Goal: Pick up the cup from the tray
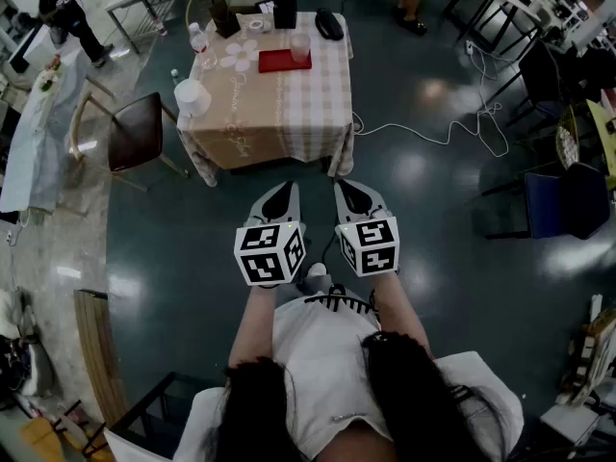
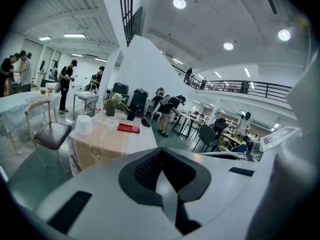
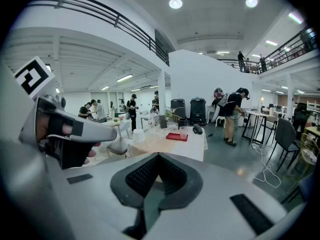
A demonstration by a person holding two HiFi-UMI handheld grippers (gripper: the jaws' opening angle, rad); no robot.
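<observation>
Translucent plastic cup (image 1: 300,46) sits at the right end of the flat red tray (image 1: 279,63) on the cloth-covered table (image 1: 308,114). Left gripper (image 1: 281,198) and right gripper (image 1: 352,198) are both closed and empty, well short of the table. Approach, grasp and lift all remain.

No legible text anywhere.
Cursive print on the tablecloth (image 1: 241,114), well ahead of both claws, is too small to read; the left gripper (image 1: 283,192) and right gripper (image 1: 346,190) cubes carry only black-and-white square markers.
</observation>
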